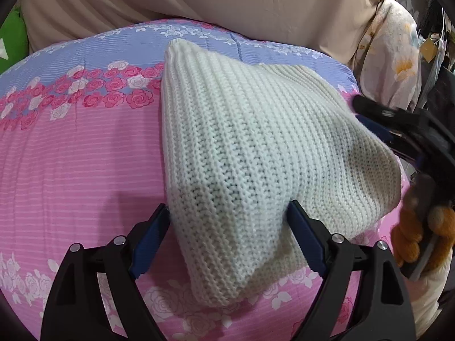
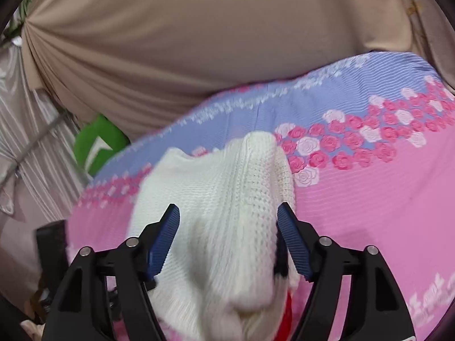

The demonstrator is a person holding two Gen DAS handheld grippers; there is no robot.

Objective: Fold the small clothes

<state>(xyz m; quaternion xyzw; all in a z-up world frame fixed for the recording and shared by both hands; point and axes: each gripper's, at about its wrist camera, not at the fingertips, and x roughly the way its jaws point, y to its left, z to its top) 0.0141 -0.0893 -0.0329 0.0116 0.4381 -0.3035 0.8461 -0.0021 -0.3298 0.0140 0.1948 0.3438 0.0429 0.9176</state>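
A cream chunky-knit sweater (image 1: 244,147) lies bunched on the pink and lilac rose-printed quilt (image 1: 71,156). Left gripper (image 1: 227,227) straddles its near fold, spread wide; right gripper (image 2: 227,230), also released, likely positioning to fold.

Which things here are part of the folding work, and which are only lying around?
For the job:
white knit garment
left hand-held gripper, open around the garment
right hand-held gripper, open around the garment

Just around:
floral bedcover
beige drape
green thing
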